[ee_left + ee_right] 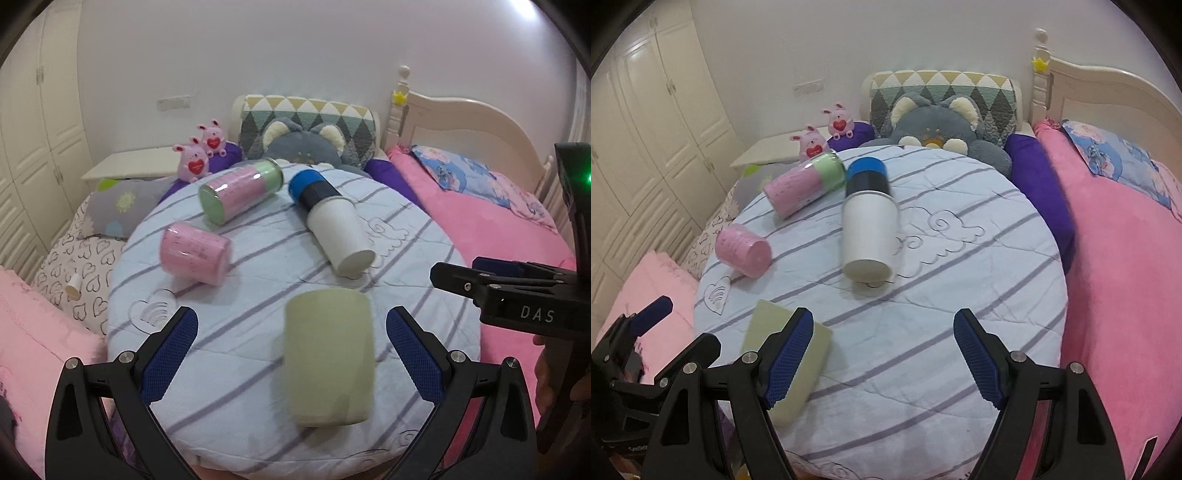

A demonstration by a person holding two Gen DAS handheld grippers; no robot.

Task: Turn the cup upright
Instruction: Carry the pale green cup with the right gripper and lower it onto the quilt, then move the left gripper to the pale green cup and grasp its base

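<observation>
A round table (258, 424) covered in a pale blue striped quilted cloth carries a pale green cup (330, 357) on its side, a white bottle with a blue cap (330, 221), a pink cup (194, 252) and a pink-and-green canister (240, 190), all lying down

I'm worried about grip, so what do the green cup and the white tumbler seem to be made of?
Green cup: matte, opaque, no glare; probably ceramic or plastic, though the blur leaves it open. White tumbler: smooth white body with a silvery rim band, likely coated metal.
</observation>
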